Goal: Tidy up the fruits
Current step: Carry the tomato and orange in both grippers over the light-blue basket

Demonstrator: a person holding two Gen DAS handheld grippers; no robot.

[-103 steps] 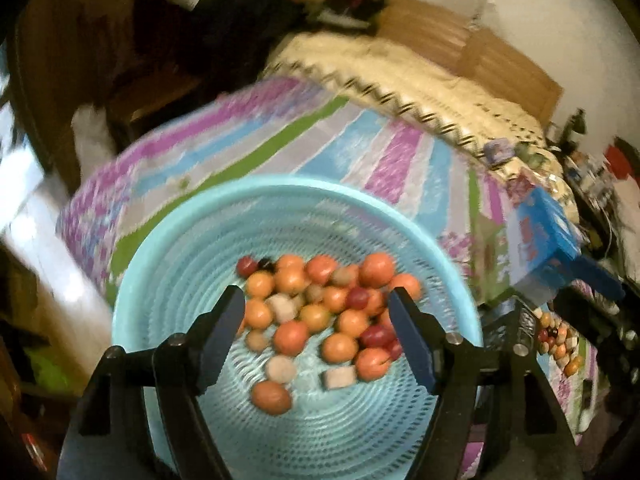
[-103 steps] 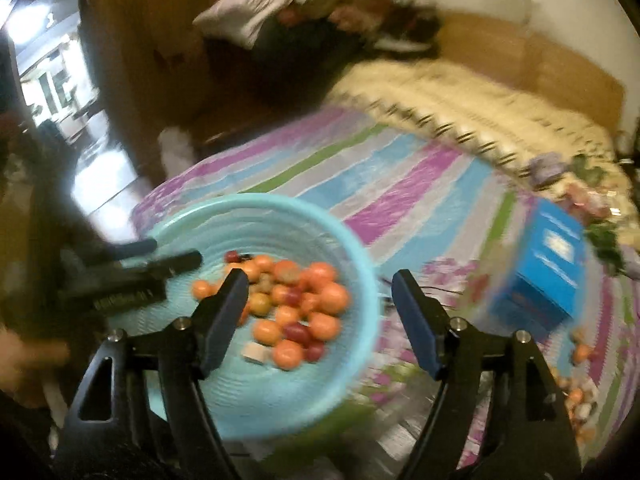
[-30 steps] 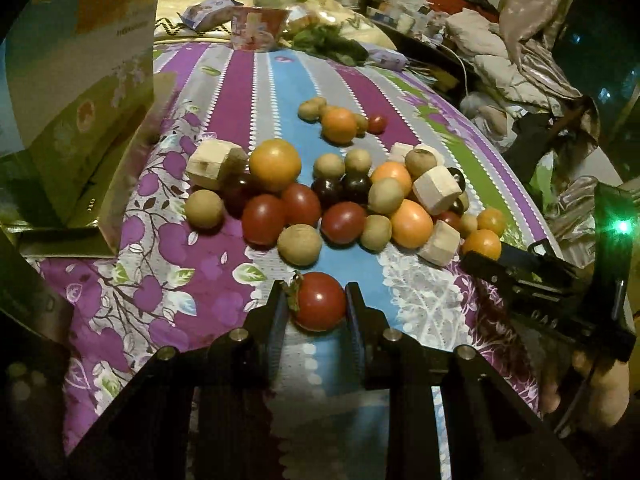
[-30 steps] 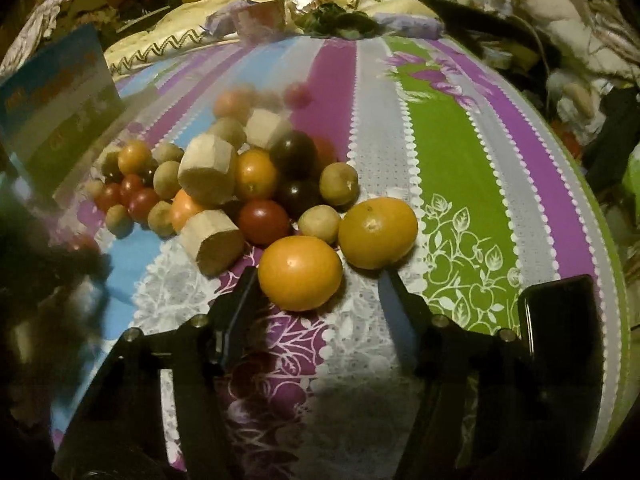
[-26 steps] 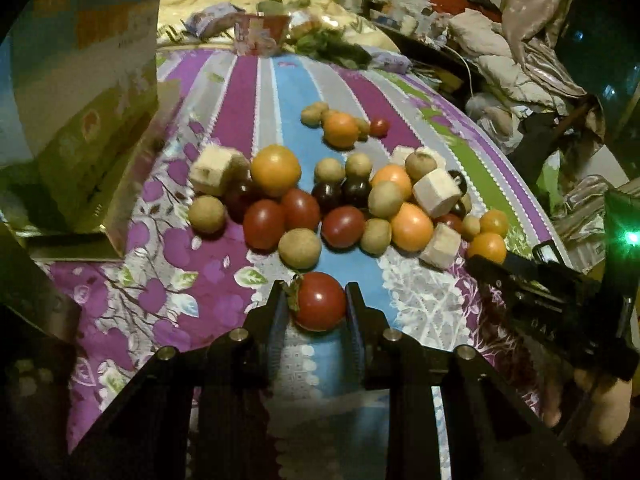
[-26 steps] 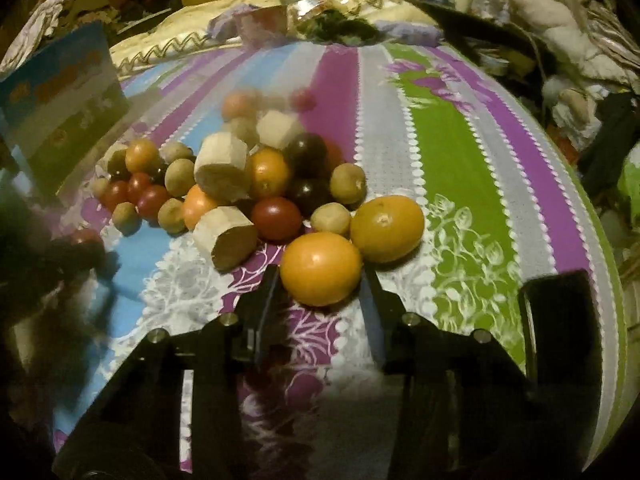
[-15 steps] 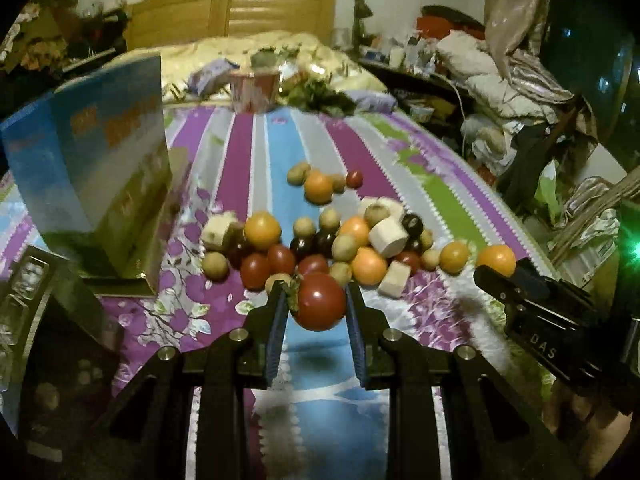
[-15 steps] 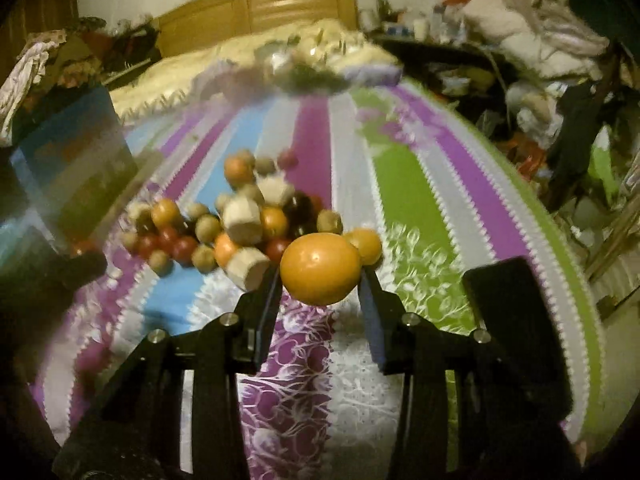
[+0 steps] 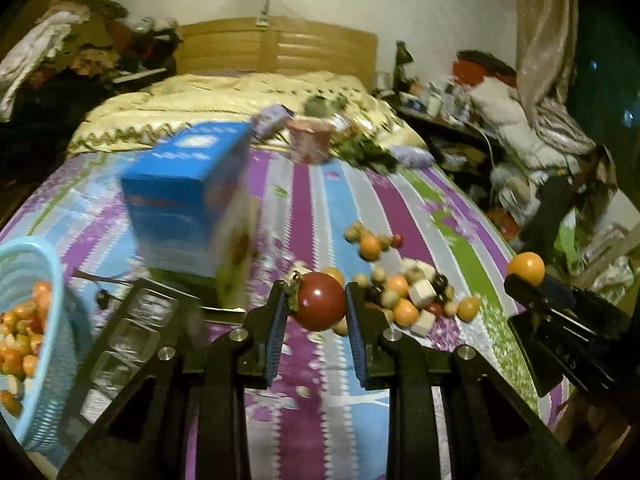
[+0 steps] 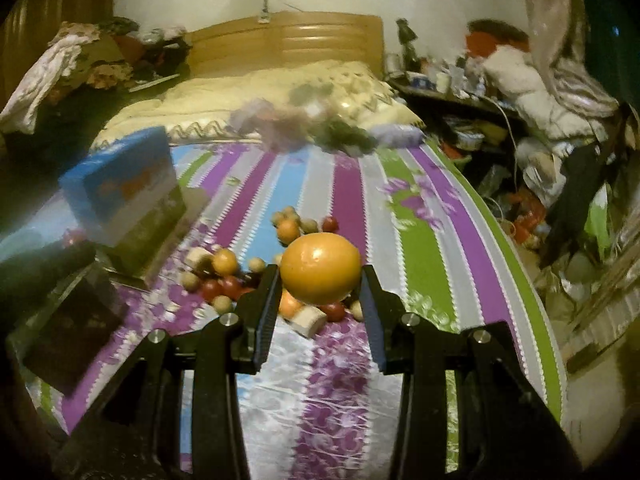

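Observation:
My left gripper is shut on a red tomato with a green stalk, held well above the striped bedspread. My right gripper is shut on a large orange, also lifted clear of the bed; that orange and the right gripper show at the right edge of the left wrist view. A heap of small fruits and pale wooden blocks lies on the spread below. A light blue basket holding several fruits sits at the far left.
A blue carton stands on the bed left of the heap, with a clear compartment tray in front of it. Packets and greens lie near the cream quilt. Cluttered furniture lines the right side; a dark slab lies at lower left.
Both grippers have risen from the bedspread, the left carrying the tomato and the right the orange it closed on. The heap now looks smaller and lower; the basket has come into view.

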